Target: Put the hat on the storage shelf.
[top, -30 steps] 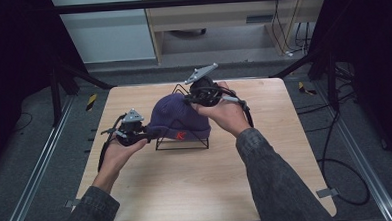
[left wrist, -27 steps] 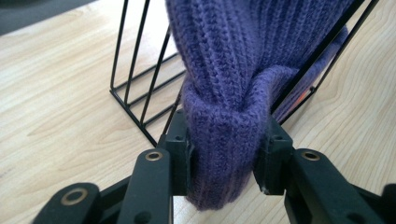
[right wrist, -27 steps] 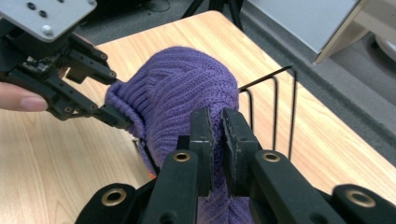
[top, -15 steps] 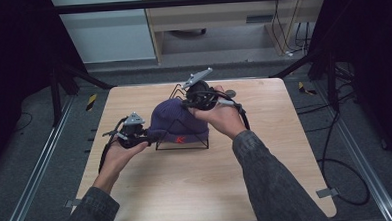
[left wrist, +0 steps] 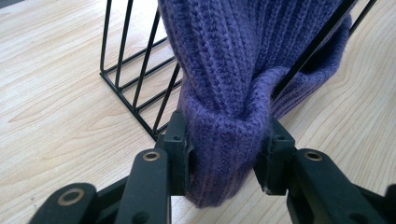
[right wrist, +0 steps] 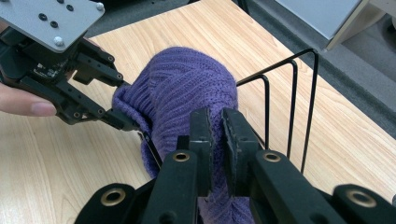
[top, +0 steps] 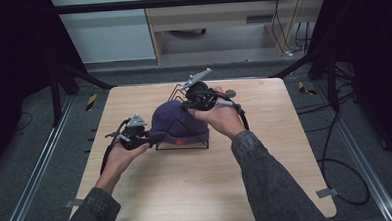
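A purple knit beanie [top: 177, 124] with a small red logo is draped over a black wire rack [top: 181, 143] in the middle of the wooden table [top: 266, 162]. My left gripper [top: 144, 137] is at the beanie's left edge, shut on its folded brim [left wrist: 227, 154]. Over the far right side of the hat, my right gripper [top: 192, 103] is shut on a pinch of the knit [right wrist: 217, 135]. In the right gripper view the left gripper [right wrist: 123, 122] holds the brim at the left, and the rack's wire loops [right wrist: 292, 100] rise on the right.
A small round grey object [top: 230, 94] lies on the table behind the right hand. Black cables [top: 108, 149] trail from both grippers. Dark frame legs stand around the table, and a light cabinet lies beyond its far edge.
The right gripper has shifted slightly left and lower onto the hat's crown. The beanie has settled further down over the rack. The left gripper stays put on the brim.
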Tool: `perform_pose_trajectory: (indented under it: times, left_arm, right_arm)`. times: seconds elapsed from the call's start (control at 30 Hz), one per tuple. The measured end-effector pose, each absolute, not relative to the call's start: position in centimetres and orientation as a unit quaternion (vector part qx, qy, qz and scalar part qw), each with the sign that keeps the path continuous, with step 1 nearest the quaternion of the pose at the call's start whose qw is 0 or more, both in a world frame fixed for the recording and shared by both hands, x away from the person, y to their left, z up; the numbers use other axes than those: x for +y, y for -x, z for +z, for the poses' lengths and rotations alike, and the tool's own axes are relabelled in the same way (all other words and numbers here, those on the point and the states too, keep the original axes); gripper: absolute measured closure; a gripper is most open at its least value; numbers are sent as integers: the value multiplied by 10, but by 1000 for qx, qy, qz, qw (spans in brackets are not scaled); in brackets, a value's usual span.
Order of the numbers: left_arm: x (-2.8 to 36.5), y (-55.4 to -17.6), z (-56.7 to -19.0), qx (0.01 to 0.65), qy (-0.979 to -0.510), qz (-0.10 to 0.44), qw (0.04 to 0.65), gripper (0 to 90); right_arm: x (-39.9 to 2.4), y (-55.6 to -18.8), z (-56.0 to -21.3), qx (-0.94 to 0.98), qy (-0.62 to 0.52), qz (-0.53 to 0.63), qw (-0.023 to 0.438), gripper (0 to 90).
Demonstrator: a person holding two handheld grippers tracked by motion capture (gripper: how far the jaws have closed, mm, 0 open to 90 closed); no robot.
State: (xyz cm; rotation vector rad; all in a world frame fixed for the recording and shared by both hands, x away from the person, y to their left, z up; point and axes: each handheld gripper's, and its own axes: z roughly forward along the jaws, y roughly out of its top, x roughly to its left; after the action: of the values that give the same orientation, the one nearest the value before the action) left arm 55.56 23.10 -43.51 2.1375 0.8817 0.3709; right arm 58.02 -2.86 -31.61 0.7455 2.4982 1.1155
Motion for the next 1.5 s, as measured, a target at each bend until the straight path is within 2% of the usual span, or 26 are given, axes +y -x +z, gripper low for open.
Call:
perform_pose_trajectory:
  times: [1.2,1.5]
  left_arm:
    - [231,-555,-445,358,-840,154,378,623]
    - [232,-555,-447,363,-839,158,374,591]
  right_arm:
    - [-24,-578,-323,872,-259,390,144,828]
    - [-21,-578,-325,873,-257,389,142,819]
